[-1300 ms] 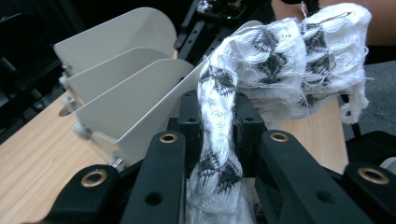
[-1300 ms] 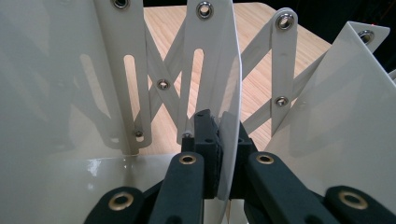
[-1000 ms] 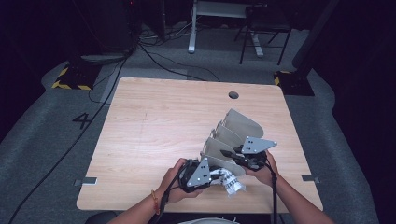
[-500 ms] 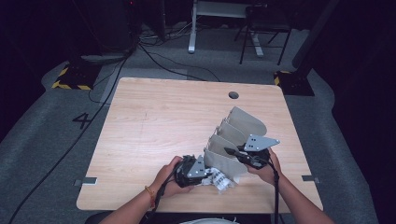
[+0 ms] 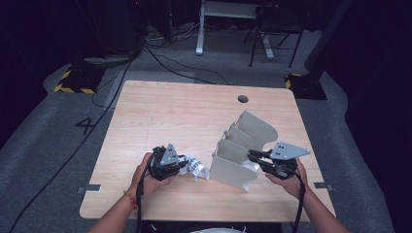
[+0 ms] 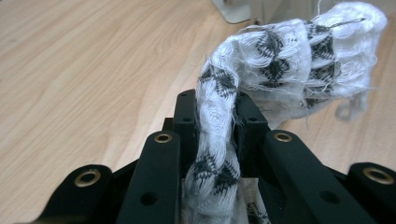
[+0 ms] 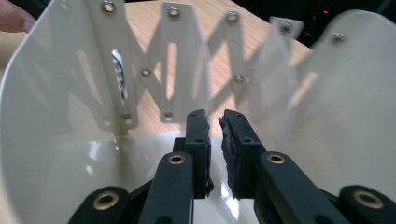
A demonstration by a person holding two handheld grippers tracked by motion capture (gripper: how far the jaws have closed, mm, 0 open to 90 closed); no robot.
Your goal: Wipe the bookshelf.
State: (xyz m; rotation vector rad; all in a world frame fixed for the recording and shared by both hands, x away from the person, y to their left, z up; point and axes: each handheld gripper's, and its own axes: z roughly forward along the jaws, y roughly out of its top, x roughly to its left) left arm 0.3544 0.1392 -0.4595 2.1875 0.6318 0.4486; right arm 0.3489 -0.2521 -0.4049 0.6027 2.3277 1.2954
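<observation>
Left gripper [image 5: 183, 162] level — sock [image 6: 261, 79] clamped

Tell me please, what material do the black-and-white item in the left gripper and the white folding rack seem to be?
Sock: probably knitted textile, soft and matte; loose threads and a woven zigzag pattern show. Folding rack: probably glossy plastic, though coated metal is possible; its smooth white panels reflect light, and metal rivets join the crossed slats.

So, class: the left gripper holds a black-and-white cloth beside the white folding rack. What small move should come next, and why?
Probably carry the cloth toward the rack's nearest slot. The left gripper is clamped on it just left of the rack, while the right gripper, jaws slightly apart and holding nothing, sits among the dividers, seemingly ready to steady them.
</observation>
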